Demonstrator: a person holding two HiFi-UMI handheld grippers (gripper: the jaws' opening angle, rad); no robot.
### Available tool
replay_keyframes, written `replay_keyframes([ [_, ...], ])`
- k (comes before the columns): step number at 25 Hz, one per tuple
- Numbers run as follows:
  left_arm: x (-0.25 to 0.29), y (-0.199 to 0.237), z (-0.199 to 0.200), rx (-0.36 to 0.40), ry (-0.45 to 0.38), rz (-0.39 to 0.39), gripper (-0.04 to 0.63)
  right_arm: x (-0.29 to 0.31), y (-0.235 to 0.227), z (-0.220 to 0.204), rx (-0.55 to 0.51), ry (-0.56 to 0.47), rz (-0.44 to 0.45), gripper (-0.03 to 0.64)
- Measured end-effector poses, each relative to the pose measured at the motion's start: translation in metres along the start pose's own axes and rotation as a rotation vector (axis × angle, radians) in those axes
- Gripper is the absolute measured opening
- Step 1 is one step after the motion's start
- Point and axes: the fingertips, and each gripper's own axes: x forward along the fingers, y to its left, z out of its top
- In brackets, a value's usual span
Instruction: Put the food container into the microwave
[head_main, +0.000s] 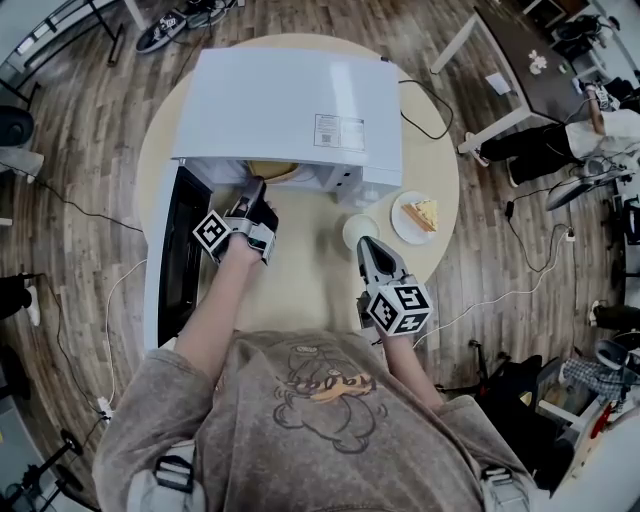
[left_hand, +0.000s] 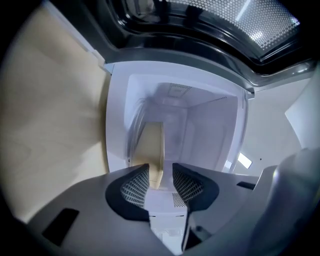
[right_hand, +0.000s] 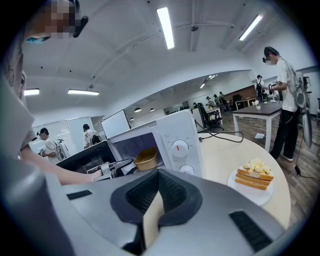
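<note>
Food container (head_main: 272, 170), a tan tray, sits at the mouth of the microwave (head_main: 290, 110), partly inside the cavity. Only its near edge shows under the top panel in the head view. In the right gripper view it lies on the cavity floor just behind the opening. The left tool (head_main: 257, 188) reaches into that opening and is clamped narrowly on the container's near wall. In the left gripper view the tan wall stands between the two ribbed pads (left_hand: 136, 185), and the rest of the tray runs on into the white cavity.

The microwave door (head_main: 180, 260) hangs fully open on the left side, its dark window facing up. The microwave stands on a round, pale wooden table (head_main: 300, 285).

The right tool (head_main: 366, 243) is well apart from the container, above the table in front of the microwave's control panel. Its jaws are closed tip to tip with nothing between them. Just to its right, a white plate (head_main: 404, 230) on the table carries a layered sandwich (head_main: 425, 212).
</note>
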Motion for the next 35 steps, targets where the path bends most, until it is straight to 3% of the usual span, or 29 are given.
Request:
replay_keyframes([
  [19,0.004,-0.008,-0.001,0.011,-0.009,-0.006,0.153,0.010,-0.004,-0.001,0.012,0.013,0.029,0.002],
  [35,-0.047,-0.049,-0.044,0.048,-0.095,-0.076,0.153,0.021,0.005,-0.006,-0.053,0.087,0.250,0.002],
])
